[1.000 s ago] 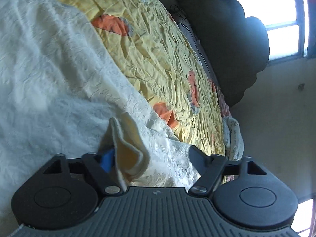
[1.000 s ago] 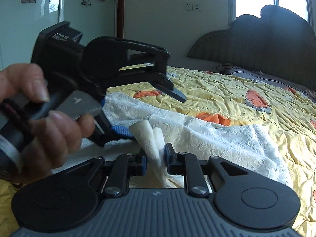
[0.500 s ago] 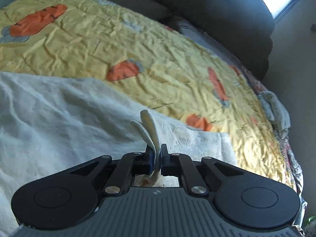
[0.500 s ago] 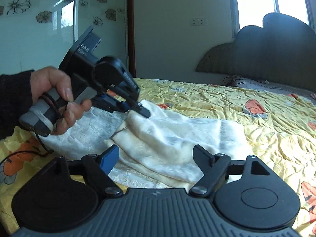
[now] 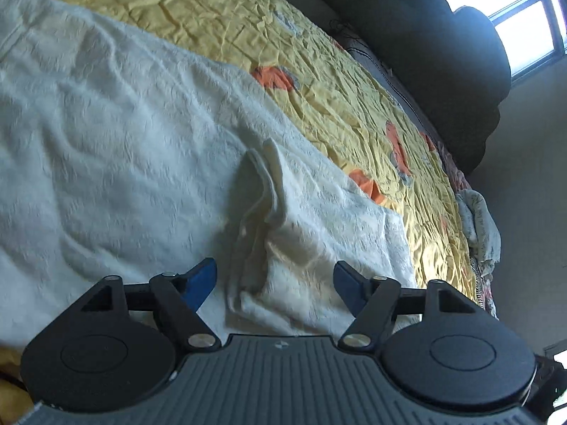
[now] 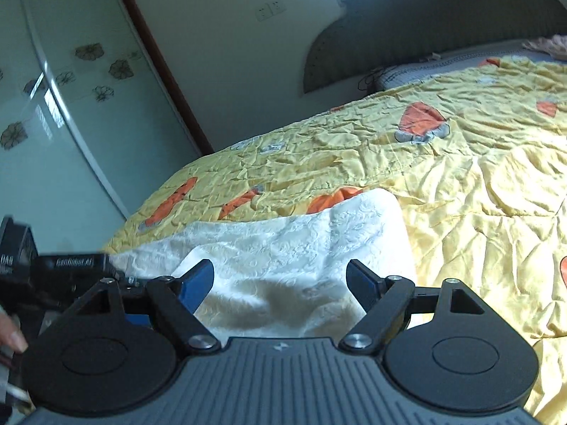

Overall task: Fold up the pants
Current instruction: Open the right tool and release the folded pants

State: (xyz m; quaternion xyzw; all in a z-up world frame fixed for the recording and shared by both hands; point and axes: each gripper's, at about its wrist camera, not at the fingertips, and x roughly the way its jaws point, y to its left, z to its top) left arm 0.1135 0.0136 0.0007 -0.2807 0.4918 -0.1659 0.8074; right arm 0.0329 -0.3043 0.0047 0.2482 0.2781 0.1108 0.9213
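The soft white pants (image 5: 134,148) with a raised leafy pattern are lying spread out on the bed, on top of a crinkly yellow bedspread (image 5: 319,81) with orange and grey animal shapes. In the left wrist view the pants are filling most of the picture, and a small bunched-up fold of the cloth (image 5: 264,177) is standing up a little from the rest, near the middle.

The left tongs (image 5: 274,278) are opening. Their two blue fingertips (image 5: 202,278) are sitting wide apart, one on each side of the fold. The cloth is lying between them, but the pads are not pressing on it.

In the right wrist view the right tongs (image 6: 280,279) are standing wide, with blue fingertips (image 6: 196,281) far from each other. The end of the pants (image 6: 301,248) is lying just past them and partly between them, and nothing is being squeezed. The edge of the pants is resting on the yellow bedspread (image 6: 478,184).

At the left edge of that view, the black body of the left tongs (image 6: 53,276) is showing, and a bit of the person's finger (image 6: 12,333) is peeking in below it.

A dark curvy headboard (image 6: 443,17) is standing at the far end of the bed. A pale green glass door (image 6: 71,88) with flower shapes is filling the left side of the room.
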